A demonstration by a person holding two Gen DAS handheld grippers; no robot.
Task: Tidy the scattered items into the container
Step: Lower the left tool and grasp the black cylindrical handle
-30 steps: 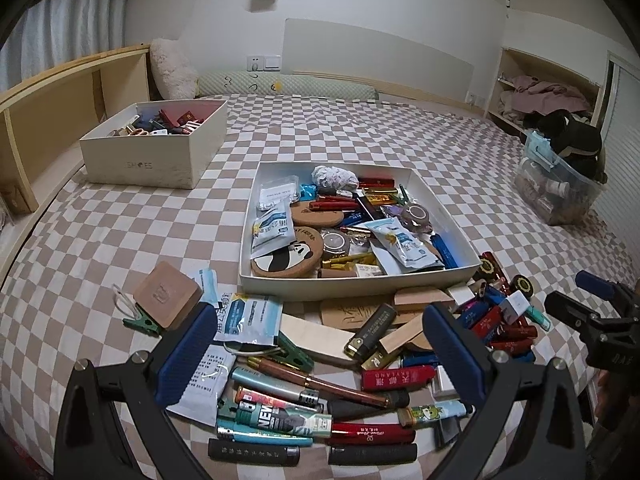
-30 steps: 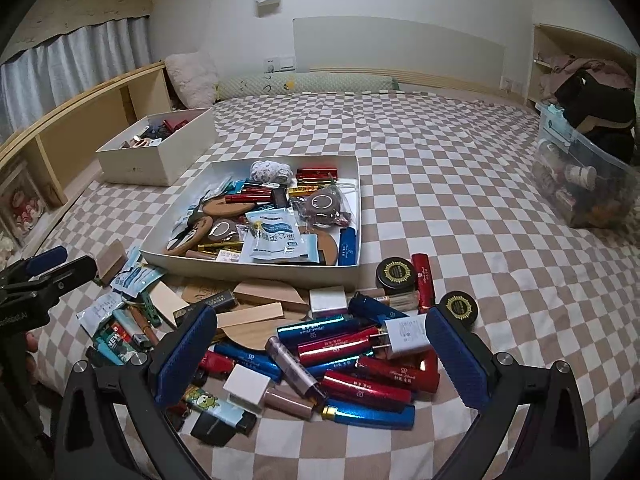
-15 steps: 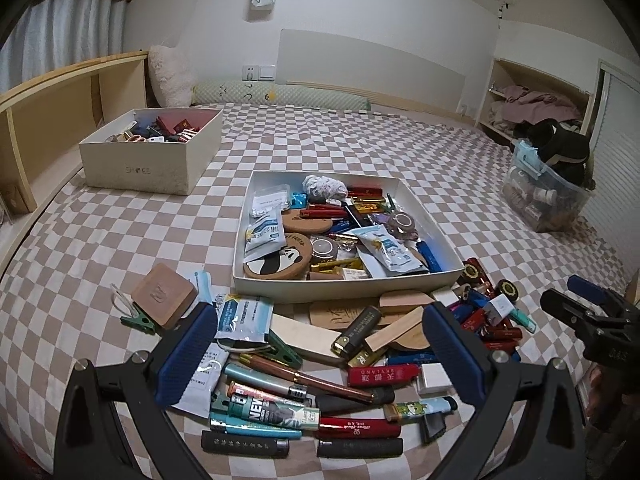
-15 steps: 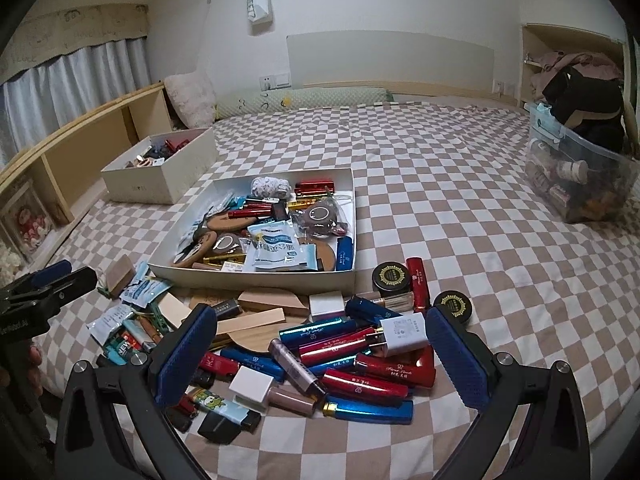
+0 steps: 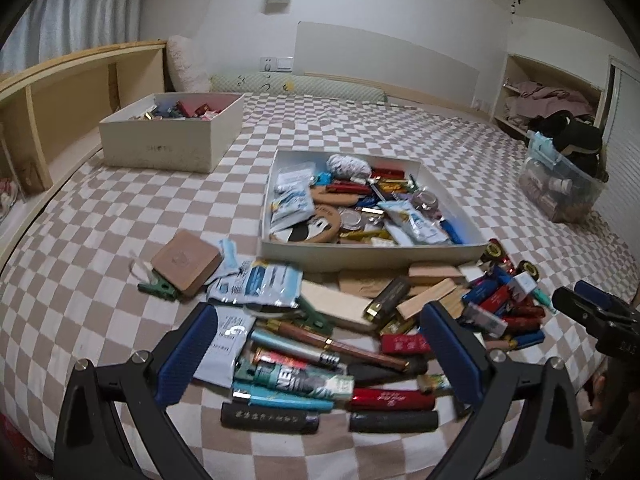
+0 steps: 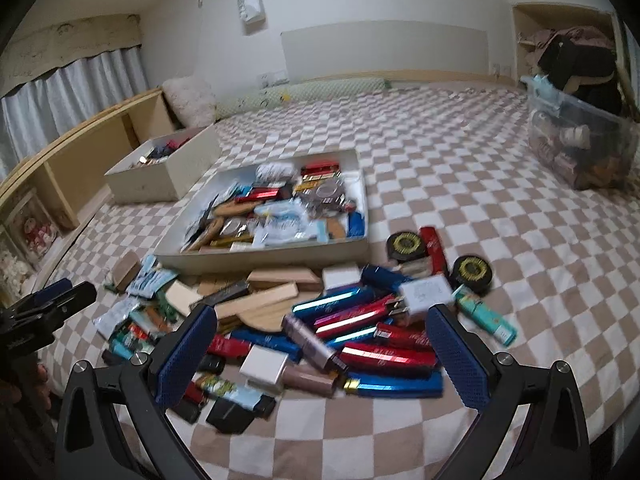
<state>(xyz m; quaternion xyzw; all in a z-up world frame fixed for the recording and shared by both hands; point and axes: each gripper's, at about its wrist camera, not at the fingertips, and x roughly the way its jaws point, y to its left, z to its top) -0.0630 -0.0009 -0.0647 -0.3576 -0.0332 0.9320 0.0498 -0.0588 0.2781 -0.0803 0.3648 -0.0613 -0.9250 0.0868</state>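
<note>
Nearest, left gripper (image 5: 320, 354) spread wide and holding nothing, poised over the near left part of the scattered items (image 5: 340, 344): pens, lighters, a black bar (image 5: 270, 417), a red tube (image 5: 392, 399). Right gripper (image 6: 322, 356) likewise released and empty, above the near right part of the heap, with a white block (image 6: 264, 365) and a blue metallic stick (image 6: 396, 385) between its pads. Just beyond, wooden slats (image 5: 426, 300), foil packets (image 5: 256, 284), a brown square box (image 5: 186, 262) off to the left, two round black tins (image 6: 406, 245) to the right, all on the checkered bed (image 5: 100, 220). Farther on, touching the heap's far edge, the shallow white container (image 5: 372, 254), already partly filled. Far left, a taller white box (image 5: 160, 146); far right, a clear plastic bin (image 6: 580, 148).
</note>
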